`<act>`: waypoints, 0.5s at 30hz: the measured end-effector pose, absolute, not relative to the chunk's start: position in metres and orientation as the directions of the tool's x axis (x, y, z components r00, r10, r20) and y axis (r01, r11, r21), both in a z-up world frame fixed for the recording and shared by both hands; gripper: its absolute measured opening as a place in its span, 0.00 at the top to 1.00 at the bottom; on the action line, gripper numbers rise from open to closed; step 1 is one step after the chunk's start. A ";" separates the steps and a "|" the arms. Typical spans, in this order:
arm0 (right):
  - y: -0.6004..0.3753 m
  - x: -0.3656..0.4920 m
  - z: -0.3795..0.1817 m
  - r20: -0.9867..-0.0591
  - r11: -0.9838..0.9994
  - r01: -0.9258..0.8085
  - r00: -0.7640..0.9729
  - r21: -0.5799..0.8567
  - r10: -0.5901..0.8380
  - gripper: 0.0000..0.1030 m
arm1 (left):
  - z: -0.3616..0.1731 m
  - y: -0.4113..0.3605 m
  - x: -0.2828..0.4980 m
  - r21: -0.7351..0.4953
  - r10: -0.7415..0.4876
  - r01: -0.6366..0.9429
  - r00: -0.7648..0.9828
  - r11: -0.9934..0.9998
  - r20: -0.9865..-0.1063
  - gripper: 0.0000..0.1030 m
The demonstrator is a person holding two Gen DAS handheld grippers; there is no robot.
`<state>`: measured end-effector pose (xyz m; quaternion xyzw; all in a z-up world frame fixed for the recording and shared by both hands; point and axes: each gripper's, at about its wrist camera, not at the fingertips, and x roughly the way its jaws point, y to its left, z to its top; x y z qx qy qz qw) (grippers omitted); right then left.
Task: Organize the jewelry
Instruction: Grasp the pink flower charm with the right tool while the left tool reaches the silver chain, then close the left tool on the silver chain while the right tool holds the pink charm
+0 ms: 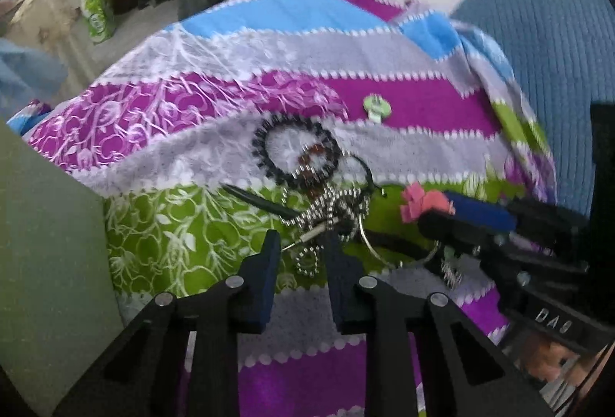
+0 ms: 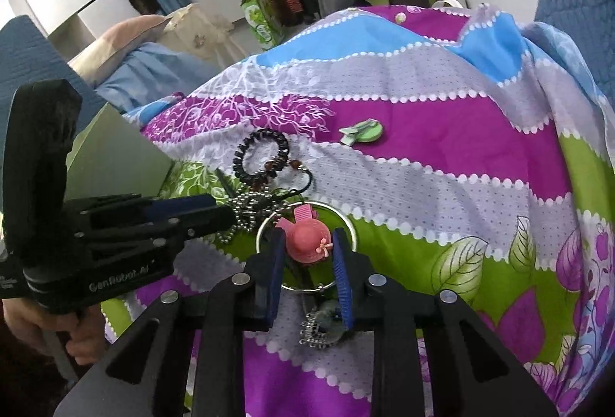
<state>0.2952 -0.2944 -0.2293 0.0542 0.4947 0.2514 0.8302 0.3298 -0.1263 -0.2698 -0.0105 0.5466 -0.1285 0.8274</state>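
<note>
The right tool (image 2: pixel 307 244) clamped a pink clip (image 2: pixel 307 242) lying over a hoop (image 2: pixel 351 224) on the bedsheet (image 2: pixel 461 132). The left tool (image 1: pixel 298 244) straddled a bead chain (image 1: pixel 330 205), pads apparently not pressing. Lifting could drag the tangled pile along.

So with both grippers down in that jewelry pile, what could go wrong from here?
The pink hat clip sits between the right gripper fingers, over the silver hoop; lifting may drag the hoop. The left gripper straddles the tangled bead chain, which seems knotted with the black spiral band, so one pull could shift the whole pile.
</note>
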 end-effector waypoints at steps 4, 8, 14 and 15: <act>-0.297 0.296 -0.230 -0.795 0.870 -0.357 0.385 0.341 0.469 0.79 | -0.270 -0.131 0.325 -0.137 -0.215 0.221 0.380 0.966 -0.900 0.94; -0.300 0.294 -0.231 -0.793 0.872 -0.349 0.388 0.344 0.469 0.79 | -0.263 -0.129 0.319 -0.179 -0.253 0.212 0.402 0.961 -0.880 0.99; -0.299 0.291 -0.232 -0.797 0.873 -0.354 0.388 0.334 0.462 0.79 | -0.251 -0.119 0.309 -0.230 -0.279 0.164 0.425 0.959 -0.861 0.99; -0.298 0.291 -0.232 -0.799 0.874 -0.353 0.387 0.333 0.461 0.79 | -0.248 -0.115 0.306 -0.238 -0.282 0.153 0.433 0.959 -0.856 0.99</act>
